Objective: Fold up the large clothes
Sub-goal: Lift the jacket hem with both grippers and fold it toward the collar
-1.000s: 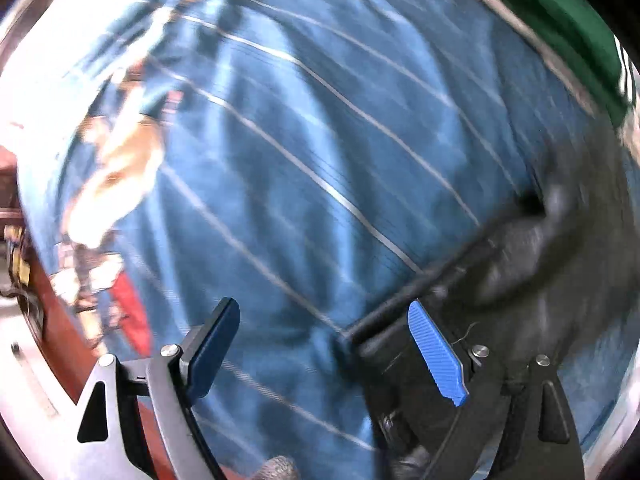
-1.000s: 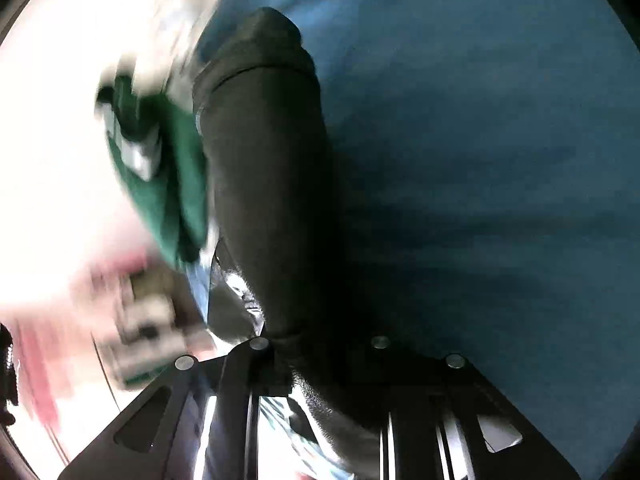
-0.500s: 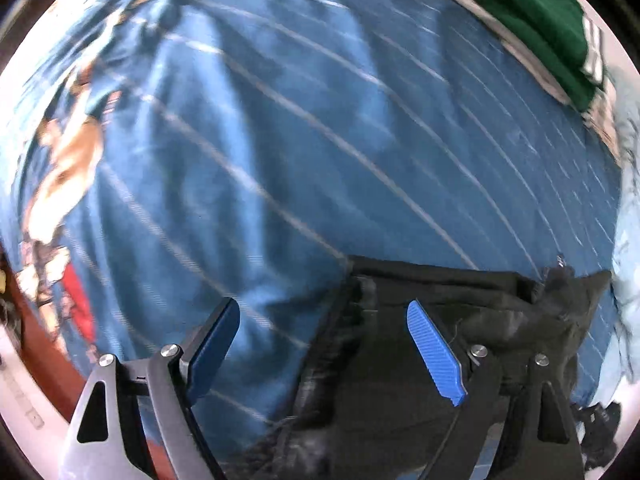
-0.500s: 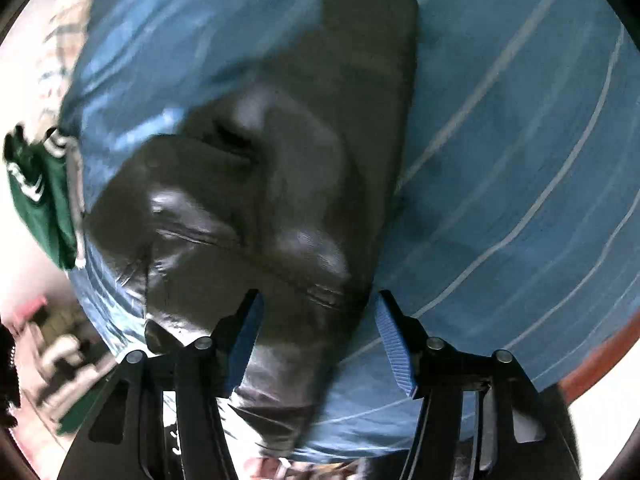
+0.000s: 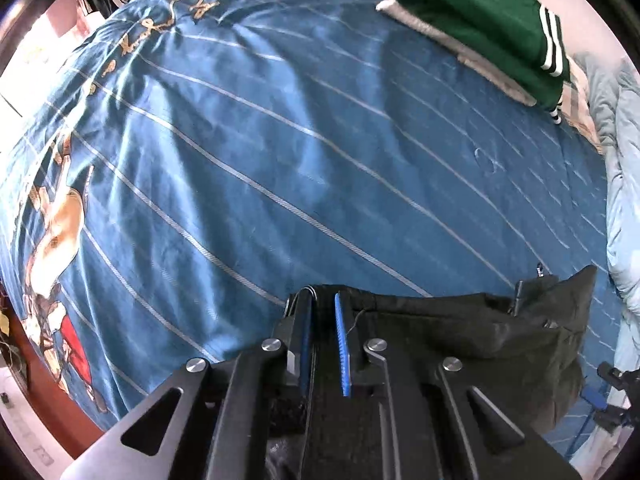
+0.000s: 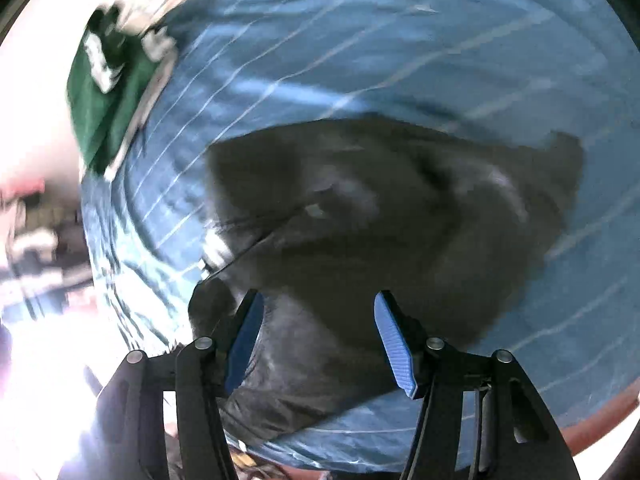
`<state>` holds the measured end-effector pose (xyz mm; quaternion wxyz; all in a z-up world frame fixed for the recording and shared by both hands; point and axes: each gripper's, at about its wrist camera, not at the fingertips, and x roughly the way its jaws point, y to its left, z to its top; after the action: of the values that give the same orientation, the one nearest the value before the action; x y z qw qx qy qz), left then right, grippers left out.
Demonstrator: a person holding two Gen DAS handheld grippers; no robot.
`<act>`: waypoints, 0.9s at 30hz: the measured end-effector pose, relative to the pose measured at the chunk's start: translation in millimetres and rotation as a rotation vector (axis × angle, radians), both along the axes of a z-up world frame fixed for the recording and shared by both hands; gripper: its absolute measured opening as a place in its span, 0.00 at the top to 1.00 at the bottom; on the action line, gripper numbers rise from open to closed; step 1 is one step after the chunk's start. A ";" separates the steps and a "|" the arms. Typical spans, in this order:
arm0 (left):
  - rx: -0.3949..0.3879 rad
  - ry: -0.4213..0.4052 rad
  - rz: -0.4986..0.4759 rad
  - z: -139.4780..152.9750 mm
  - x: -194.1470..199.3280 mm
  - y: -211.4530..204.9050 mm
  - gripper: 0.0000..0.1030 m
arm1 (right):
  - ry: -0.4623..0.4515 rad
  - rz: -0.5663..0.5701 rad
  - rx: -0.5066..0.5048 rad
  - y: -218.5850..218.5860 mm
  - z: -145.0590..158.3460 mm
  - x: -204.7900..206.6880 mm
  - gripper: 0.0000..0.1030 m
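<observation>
A black garment (image 5: 472, 332) lies spread on the blue striped bedspread (image 5: 280, 140) at the near edge of the bed. My left gripper (image 5: 322, 300) is shut on the garment's left corner, its blue pads pinching the fabric edge. In the right wrist view the same black garment (image 6: 400, 208) lies crumpled below my right gripper (image 6: 318, 304), which is open with blue pads wide apart just above the cloth. The view is blurred.
A folded green garment with white stripes (image 5: 488, 28) lies at the far right of the bed; it also shows in the right wrist view (image 6: 108, 92). A pale blue quilt (image 5: 624, 200) lies along the right side. The bed's red-brown edge (image 6: 600, 432) is near.
My left gripper has closed on the black garment's corner. My right gripper let go of the garment, opened and drew back; the garment now lies spread on the bed.
</observation>
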<state>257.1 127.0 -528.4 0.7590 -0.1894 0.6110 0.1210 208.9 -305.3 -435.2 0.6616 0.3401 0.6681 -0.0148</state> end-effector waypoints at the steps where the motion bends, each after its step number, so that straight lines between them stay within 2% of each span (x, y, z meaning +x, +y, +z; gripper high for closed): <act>1: -0.014 0.010 0.014 -5.2 -0.6 3.8 0.92 | -0.007 0.025 0.000 8.9 1.0 5.7 0.42; 4: -0.045 0.047 0.043 -32.8 -0.3 -1.5 0.92 | -0.062 0.120 -0.012 39.9 3.1 33.1 0.43; 7: -0.053 0.059 0.038 -46.9 0.6 1.7 0.92 | -0.090 0.171 -0.011 63.4 -16.0 69.6 0.79; 9: -0.053 0.061 0.020 -49.9 1.5 0.0 0.91 | -0.053 0.149 -0.018 66.9 -46.2 90.7 0.87; 11: -0.063 0.061 0.007 -51.3 3.3 1.8 0.88 | 0.019 0.093 -0.003 61.9 -84.0 103.4 1.00; 13: -0.081 0.056 0.007 -51.8 6.4 5.3 0.86 | 0.047 0.028 0.042 50.9 -108.4 109.0 1.00; 15: -0.089 0.061 0.004 -49.8 7.4 7.8 0.85 | 0.075 -0.002 0.101 43.8 -113.7 112.9 1.00; 17: -0.107 0.068 0.011 -45.2 5.4 8.7 0.85 | 0.089 0.012 0.139 40.4 -101.8 113.3 1.00; 19: -0.092 0.068 0.025 -33.1 1.1 11.2 0.85 | 0.043 0.092 0.120 45.5 -74.6 110.5 0.94; 21: -0.049 0.060 0.036 -18.5 -4.3 12.0 0.85 | -0.011 0.175 0.140 57.6 -46.9 101.4 0.94; 22: -0.030 0.053 0.043 -13.4 -5.7 13.4 0.78 | -0.028 0.212 0.163 65.6 -37.8 96.3 0.94; 24: -0.019 0.028 0.060 -3.5 -11.1 11.3 0.54 | -0.036 0.278 0.202 85.0 -28.6 85.9 0.94; 25: -0.009 0.024 0.062 0.0 -13.3 11.0 0.31 | -0.031 0.313 0.226 97.6 -31.1 82.1 0.94; 26: 0.003 0.017 0.062 3.9 -16.6 10.5 0.21 | -0.026 0.331 0.227 107.9 -37.4 79.5 0.94; 27: 0.024 0.003 0.060 8.2 -19.0 7.3 0.21 | -0.025 0.330 0.201 116.8 -47.6 78.9 0.94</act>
<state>238.1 134.2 -520.2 0.7565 -0.1982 0.6046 0.1512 287.8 -188.6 -482.8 0.6260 0.2906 0.7046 0.1650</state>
